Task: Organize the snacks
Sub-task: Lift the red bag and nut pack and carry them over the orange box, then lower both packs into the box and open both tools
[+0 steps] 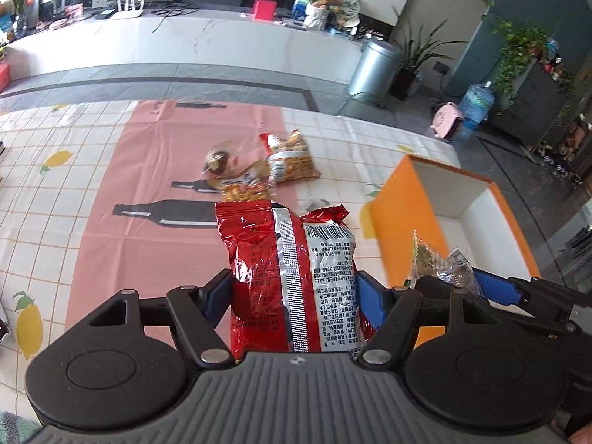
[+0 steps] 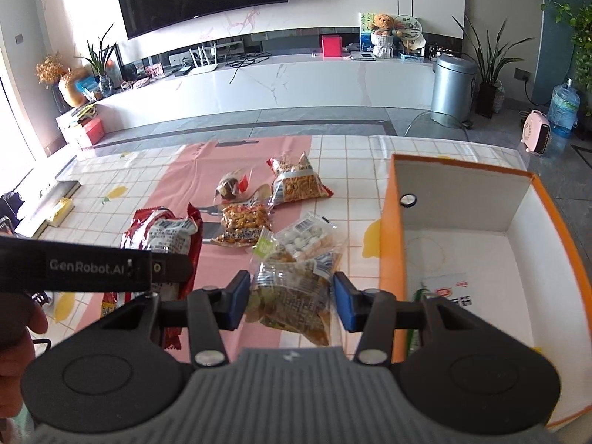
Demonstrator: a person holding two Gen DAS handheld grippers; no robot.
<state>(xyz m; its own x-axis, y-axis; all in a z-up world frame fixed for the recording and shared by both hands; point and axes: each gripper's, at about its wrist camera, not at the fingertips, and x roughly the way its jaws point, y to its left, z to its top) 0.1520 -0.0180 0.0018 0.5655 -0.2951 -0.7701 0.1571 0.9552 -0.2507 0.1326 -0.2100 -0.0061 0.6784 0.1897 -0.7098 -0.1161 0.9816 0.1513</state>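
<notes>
My left gripper (image 1: 294, 292) is shut on a red and silver snack bag (image 1: 292, 270), held above the pink mat; the bag also shows in the right wrist view (image 2: 162, 236). My right gripper (image 2: 290, 301) is shut on a clear packet of mixed snacks (image 2: 292, 296), just left of the orange box (image 2: 392, 244); that packet shows in the left wrist view (image 1: 440, 262). On the mat lie a peanut bag (image 2: 299, 183), an orange snack packet (image 2: 242, 224), a round brown snack (image 2: 229, 187) and a packet of white candies (image 2: 307, 238).
The orange box with white inside (image 1: 410, 203) stands at the table's right and holds a white packet (image 2: 449, 288) on its floor. A lemon-print tablecloth (image 1: 44, 199) covers the table. A steel bin (image 2: 453, 85) and a TV bench (image 2: 259, 85) stand beyond the far edge.
</notes>
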